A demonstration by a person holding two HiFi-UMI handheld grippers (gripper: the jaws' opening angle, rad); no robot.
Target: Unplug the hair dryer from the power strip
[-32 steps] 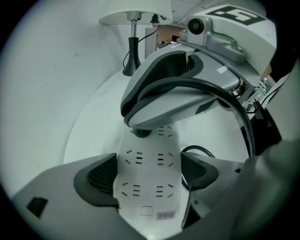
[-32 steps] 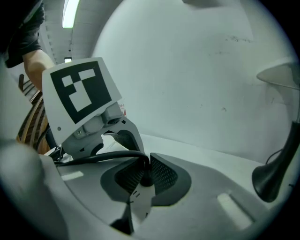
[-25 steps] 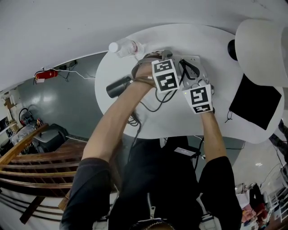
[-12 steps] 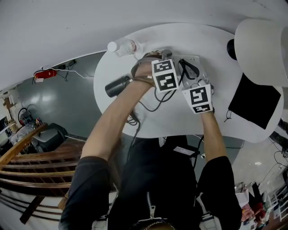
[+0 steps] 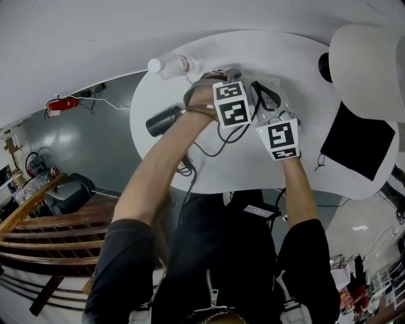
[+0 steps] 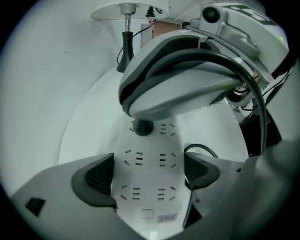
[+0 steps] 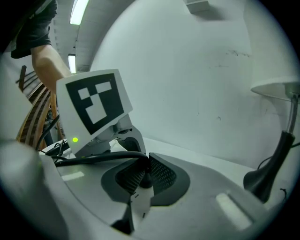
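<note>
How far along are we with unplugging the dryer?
Done: both grippers are placed. The left gripper, its jaws just opened wider, straddles the power strip. In hand: the right gripper has just closed further on the plug, which sits in its socket. Left: pull the plug out. The hair dryer lies on the table.

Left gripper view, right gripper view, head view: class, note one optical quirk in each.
Left gripper view: black rounded corners, and the flat white plastic power strip looks bowed. Right gripper view: the slim dark lamp stem at the edge curves; the ceiling strip light glares. Head view: the bright white tabletop outshines the dim grey floor.
</note>
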